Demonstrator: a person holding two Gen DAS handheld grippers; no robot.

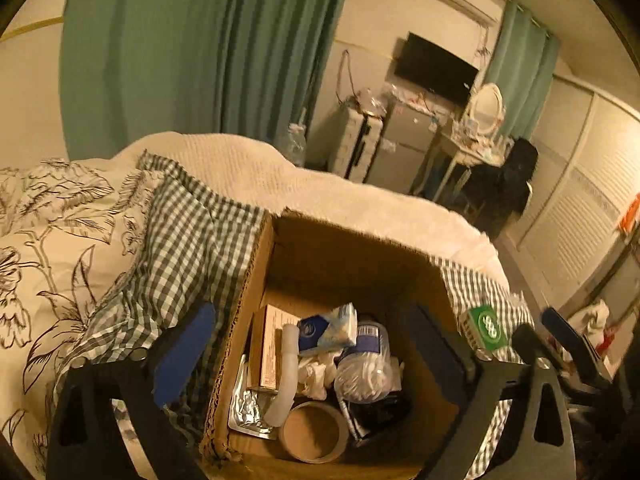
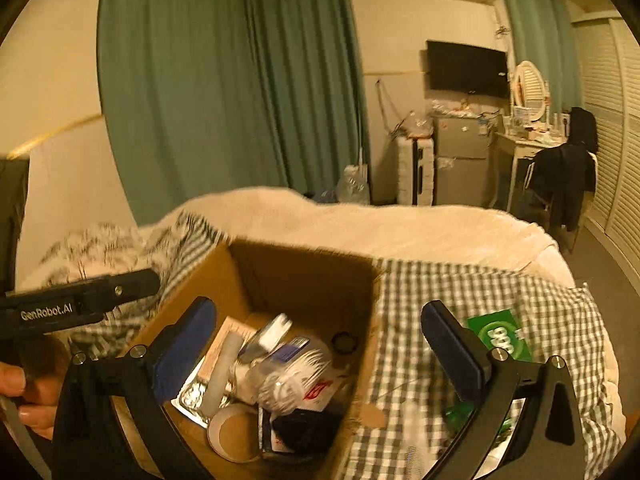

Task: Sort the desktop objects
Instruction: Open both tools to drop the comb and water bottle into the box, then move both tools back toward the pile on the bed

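both grippers hang over an open brown cardboard box [image 1: 320, 264] that sits on a grey-and-white checked cloth [image 1: 180, 248] spread on a bed. the left gripper [image 1: 312, 356] has its blue-padded jaws spread as wide as they go, one finger outside the box's left wall and the other over its right side, with nothing between the pads. the right gripper [image 2: 320, 356] is just as wide, its left finger above the box and its right finger over the checked cloth, gripping nothing.

inside the box lie a clear plastic bottle with a white and blue label [image 1: 366, 364], on its side with its long axis running roughly front to back; a translucent white tube [image 1: 285, 376], lying lengthwise the same way; a tan roll of tape [image 1: 314, 432], flat with its hole facing up; a blue-and-white tissue pack [image 1: 328, 330]; a small beige carton [image 1: 272, 348], and a silver foil sheet [image 1: 248, 408].

a green-and-white small box [image 2: 500, 336] lies on the cloth just right of the cardboard box, close by the right gripper's right finger.

the right wrist view alone shows a hand [image 2: 24, 396] at its left edge, and the left gripper's black body there. the left wrist view alone shows a white floral-print duvet [image 1: 52, 240] clearly; the right view is blurred over the box contents.
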